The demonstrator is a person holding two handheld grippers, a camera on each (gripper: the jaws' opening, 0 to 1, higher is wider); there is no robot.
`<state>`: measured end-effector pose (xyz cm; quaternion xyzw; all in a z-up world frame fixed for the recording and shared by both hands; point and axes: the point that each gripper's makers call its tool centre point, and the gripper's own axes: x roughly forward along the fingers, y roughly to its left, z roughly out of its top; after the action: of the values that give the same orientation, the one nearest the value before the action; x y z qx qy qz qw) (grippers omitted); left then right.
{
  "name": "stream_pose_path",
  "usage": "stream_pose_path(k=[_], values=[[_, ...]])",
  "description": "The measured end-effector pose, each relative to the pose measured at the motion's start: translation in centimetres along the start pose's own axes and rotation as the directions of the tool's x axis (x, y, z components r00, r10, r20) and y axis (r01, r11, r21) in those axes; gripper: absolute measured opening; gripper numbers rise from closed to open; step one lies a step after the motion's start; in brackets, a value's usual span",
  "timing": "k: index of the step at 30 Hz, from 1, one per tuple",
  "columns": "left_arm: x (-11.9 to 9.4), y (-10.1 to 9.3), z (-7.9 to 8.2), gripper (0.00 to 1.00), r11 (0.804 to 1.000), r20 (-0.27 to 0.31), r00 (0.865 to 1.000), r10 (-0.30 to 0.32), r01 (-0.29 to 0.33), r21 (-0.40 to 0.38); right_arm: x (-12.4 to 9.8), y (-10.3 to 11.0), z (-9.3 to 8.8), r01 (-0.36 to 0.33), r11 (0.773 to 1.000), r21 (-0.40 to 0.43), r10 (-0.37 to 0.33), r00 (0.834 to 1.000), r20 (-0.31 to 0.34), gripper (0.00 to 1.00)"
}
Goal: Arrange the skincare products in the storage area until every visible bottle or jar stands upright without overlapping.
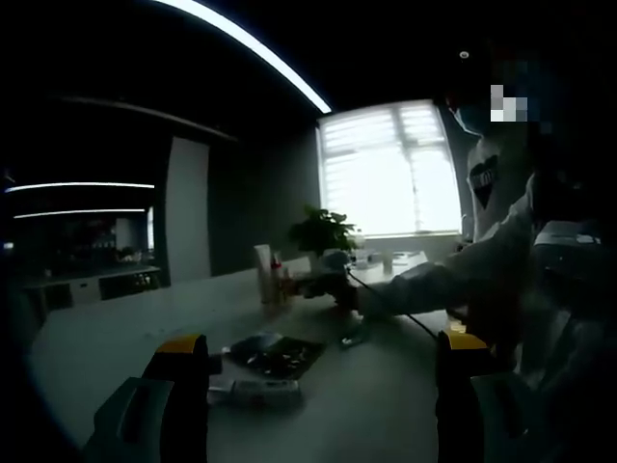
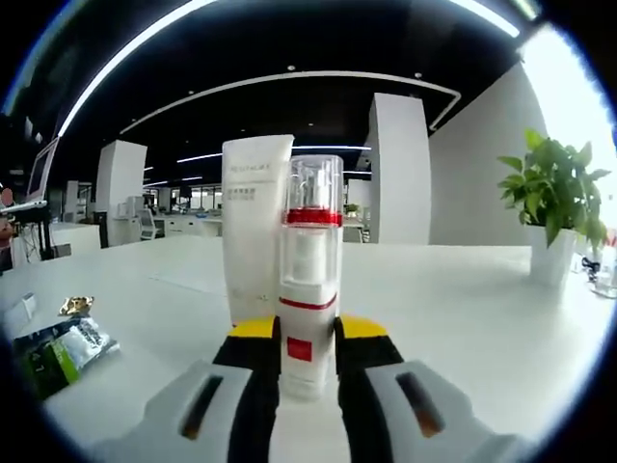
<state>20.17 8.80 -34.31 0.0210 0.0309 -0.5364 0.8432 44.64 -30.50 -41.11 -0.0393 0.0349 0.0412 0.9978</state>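
A clear pump bottle (image 2: 308,280) with red bands stands upright on the white table (image 2: 463,318), and my right gripper (image 2: 307,336) is shut on its lower part. Just behind it, to the left, a white tube (image 2: 254,224) stands upright. In the left gripper view my left gripper (image 1: 323,352) hovers open over the table with nothing between its jaws. A white tube (image 1: 256,391) lies flat beside its left jaw. Farther off, the right gripper (image 1: 328,285) is held by a person's hand next to the standing tube (image 1: 263,274).
A dark foil packet (image 1: 276,353) lies beyond the flat tube; similar green packets (image 2: 60,352) and a small gold wrapper (image 2: 75,306) lie at the left. A potted plant (image 2: 553,207) stands at the far right. A person (image 1: 501,222) is by the table's right side.
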Motion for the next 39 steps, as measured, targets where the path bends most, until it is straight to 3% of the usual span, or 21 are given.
stream_pose_path(k=[6, 9, 15, 20, 39], values=[[0.2, -0.2, 0.0, 1.00, 1.000, 0.001, 1.000, -0.007, 0.007, 0.003, -0.4, 0.5, 0.0, -0.002, 1.000, -0.009, 0.002, 1.000, -0.008, 0.21], [0.2, -0.3, 0.0, 1.00, 1.000, 0.002, 1.000, -0.007, 0.007, 0.002, -0.6, 0.9, -1.1, -0.010, 1.000, -0.028, 0.008, 0.998, -0.067, 0.21], [0.0, -0.2, 0.1, 1.00, 1.000, 0.003, 1.000, -0.007, 0.007, 0.002, -1.0, 1.4, -1.4, 0.005, 1.000, -0.020, -0.007, 0.996, -0.085, 0.26], [0.1, -0.2, 0.1, 1.00, 1.000, 0.002, 1.000, -0.010, 0.010, 0.005, -1.3, 1.8, -1.7, 0.017, 1.000, -0.021, -0.019, 0.994, -0.112, 0.23], [-0.2, 0.0, 0.1, 1.00, 1.000, -0.003, 1.000, -0.002, 0.002, 0.008, -1.8, 2.6, -1.7, 0.041, 0.999, -0.036, -0.045, 0.993, -0.113, 0.19]])
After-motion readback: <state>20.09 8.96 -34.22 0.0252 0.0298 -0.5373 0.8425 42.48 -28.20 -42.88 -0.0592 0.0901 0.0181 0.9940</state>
